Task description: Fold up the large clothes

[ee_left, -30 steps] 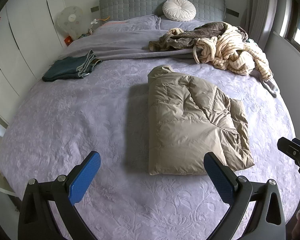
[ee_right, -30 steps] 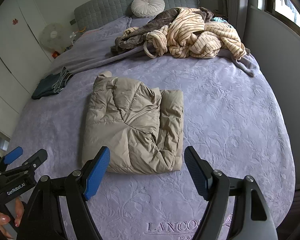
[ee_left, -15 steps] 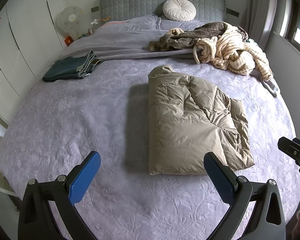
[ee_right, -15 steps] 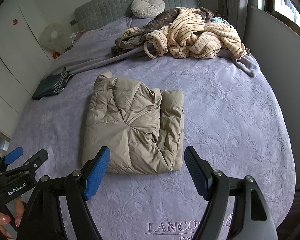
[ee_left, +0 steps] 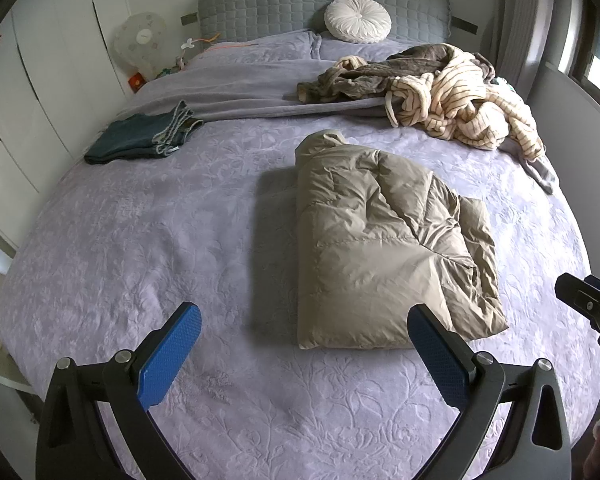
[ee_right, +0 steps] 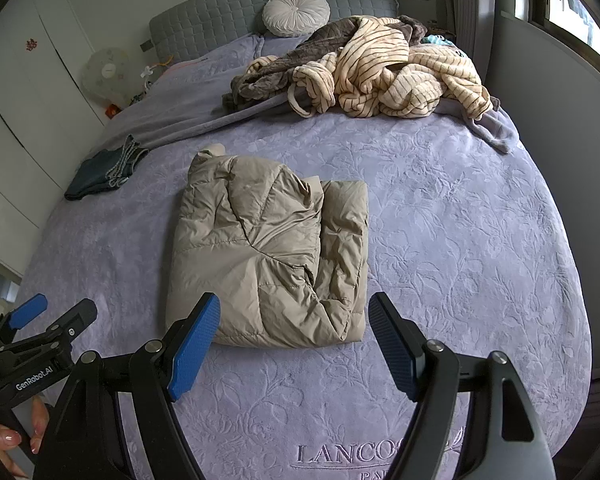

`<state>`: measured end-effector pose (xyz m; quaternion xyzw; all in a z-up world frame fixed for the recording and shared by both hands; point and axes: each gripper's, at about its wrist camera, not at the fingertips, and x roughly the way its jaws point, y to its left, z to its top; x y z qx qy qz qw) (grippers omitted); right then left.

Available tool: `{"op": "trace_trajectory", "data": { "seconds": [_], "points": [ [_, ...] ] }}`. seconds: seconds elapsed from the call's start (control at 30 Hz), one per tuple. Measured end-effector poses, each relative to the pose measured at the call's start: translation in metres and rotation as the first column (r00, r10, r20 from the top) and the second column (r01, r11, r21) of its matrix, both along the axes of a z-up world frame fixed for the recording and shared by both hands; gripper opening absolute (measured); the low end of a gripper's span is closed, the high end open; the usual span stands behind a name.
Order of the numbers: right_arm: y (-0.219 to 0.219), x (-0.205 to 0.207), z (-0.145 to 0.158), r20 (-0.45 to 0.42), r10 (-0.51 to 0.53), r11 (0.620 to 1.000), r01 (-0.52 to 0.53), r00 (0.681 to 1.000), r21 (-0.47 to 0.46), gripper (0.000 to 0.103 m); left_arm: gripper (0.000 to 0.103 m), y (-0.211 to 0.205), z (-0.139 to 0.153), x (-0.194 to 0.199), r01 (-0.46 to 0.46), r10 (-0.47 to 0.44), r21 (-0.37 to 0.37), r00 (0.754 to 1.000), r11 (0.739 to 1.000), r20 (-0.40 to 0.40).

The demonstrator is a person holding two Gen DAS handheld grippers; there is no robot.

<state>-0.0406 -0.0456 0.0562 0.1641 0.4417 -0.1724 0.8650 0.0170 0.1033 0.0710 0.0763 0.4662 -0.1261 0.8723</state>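
Observation:
A beige puffer jacket (ee_left: 384,244) lies folded into a rectangle in the middle of the lilac bedspread (ee_left: 140,240); it also shows in the right wrist view (ee_right: 272,256). My left gripper (ee_left: 304,320) is open and empty, held above the bed just in front of the jacket's near edge. My right gripper (ee_right: 294,308) is open and empty, also just in front of the jacket's near edge. Neither touches the jacket. The left gripper's body (ee_right: 32,340) shows at the lower left of the right wrist view.
A pile of striped cream and brown clothes (ee_left: 444,92) lies at the back right of the bed. Folded dark jeans (ee_left: 140,136) lie at the back left. A round white cushion (ee_left: 358,20) leans on the grey headboard. A fan (ee_left: 140,40) and white wardrobes stand at left.

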Motion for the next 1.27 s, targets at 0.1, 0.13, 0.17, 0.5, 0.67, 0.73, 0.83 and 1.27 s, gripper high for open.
{"op": "trace_trajectory", "data": {
  "seconds": [0.1,0.13,0.17,0.5,0.67,0.73,0.83,1.27],
  "points": [
    [0.0002,-0.0001,0.0001,0.0,-0.001,1.0,0.001,1.0,0.001,0.079,0.103,0.0001,0.0003,-0.0003,0.001,-0.001,0.0,1.0,1.0,0.001],
    [0.0005,-0.0001,0.0004,0.0,-0.001,1.0,0.001,1.0,0.0,0.079,0.103,0.0002,0.0,0.0,0.001,-0.001,0.0,1.0,1.0,0.001],
    [0.0008,-0.0001,0.0006,0.0,0.0,1.0,0.0,1.0,0.0,0.079,0.103,0.0001,-0.0008,0.0004,0.0,0.0,0.0,1.0,1.0,0.001],
    [0.0002,-0.0002,0.0002,0.001,-0.001,1.0,0.001,1.0,0.001,0.079,0.103,0.0,-0.0009,0.0,-0.001,0.001,0.0,1.0,1.0,0.0],
    [0.0006,-0.0003,0.0003,0.001,-0.001,1.0,0.001,1.0,0.0,0.079,0.103,0.0001,-0.0016,0.0003,-0.003,0.003,-0.001,1.0,1.0,0.0],
    [0.0012,-0.0002,0.0006,0.001,0.0,1.0,0.0,1.0,0.002,0.079,0.103,0.0003,-0.0009,-0.0002,-0.004,0.004,-0.002,1.0,1.0,-0.001],
    [0.0015,-0.0004,0.0006,0.002,-0.001,1.0,0.001,1.0,0.001,0.079,0.103,0.0002,-0.0004,0.0002,-0.004,0.004,-0.005,1.0,1.0,-0.003],
    [0.0037,-0.0003,0.0006,0.001,-0.007,1.0,0.007,1.0,0.002,0.079,0.103,-0.0029,0.0006,0.0021,0.003,-0.003,-0.011,1.0,1.0,0.004]
  ]
}}
